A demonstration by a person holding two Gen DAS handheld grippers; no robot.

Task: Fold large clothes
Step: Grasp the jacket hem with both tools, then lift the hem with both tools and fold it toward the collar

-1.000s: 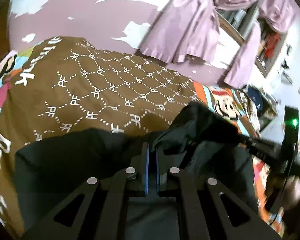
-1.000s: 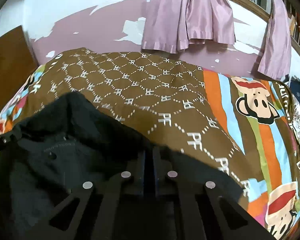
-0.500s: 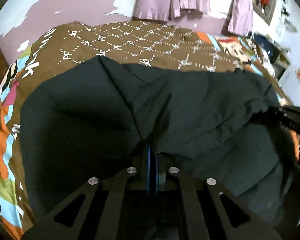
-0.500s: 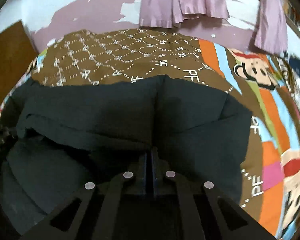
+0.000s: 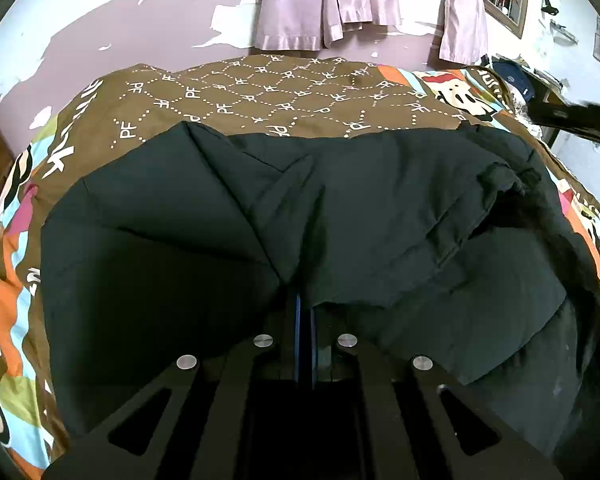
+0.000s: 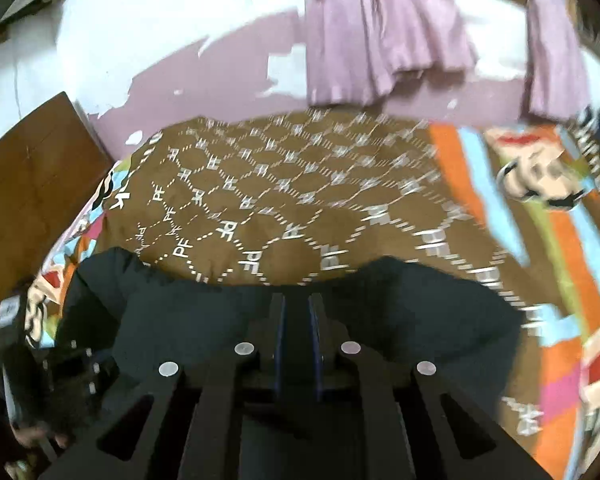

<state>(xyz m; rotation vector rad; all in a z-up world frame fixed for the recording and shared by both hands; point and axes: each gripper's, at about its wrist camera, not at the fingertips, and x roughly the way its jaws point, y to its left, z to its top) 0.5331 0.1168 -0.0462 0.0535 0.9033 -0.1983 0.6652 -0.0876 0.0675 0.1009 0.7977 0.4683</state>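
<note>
A brown bedspread [image 5: 260, 96] with a dotted PF pattern and bright cartoon stripes covers the whole bed, and it serves as the folding surface; behind it a peeling purple wall [image 5: 148, 28] with lilac curtains [image 5: 324, 0] hanging over it; a dark wooden panel [image 6: 28, 176] shows at the left in the right wrist view. Spread across the near half of the bed lies the big black padded jacket [image 5: 380, 200], doubled over on itself, with its top layer ending in a loose hem just ahead of the left tool; the fold looks well under way, I'd say, with the bundle wide and puffy. Now the left gripper [image 5: 305, 312]; its fingers are pinched together with only a sliver between them, and the jacket's top layer puckers into creases right at their tips, so it reads as clamped on that hem, held so the layer can be placed square. Over to the right gripper [image 6: 298, 316]; its blue pads stand a little apart, black cloth beneath and around them, nothing visibly caught between, so it looks released, though the view is motion-blurred and I wouldn't swear to it. Puffy fill like this tends to spring back, so the layer likely needs pressing flat.
</note>
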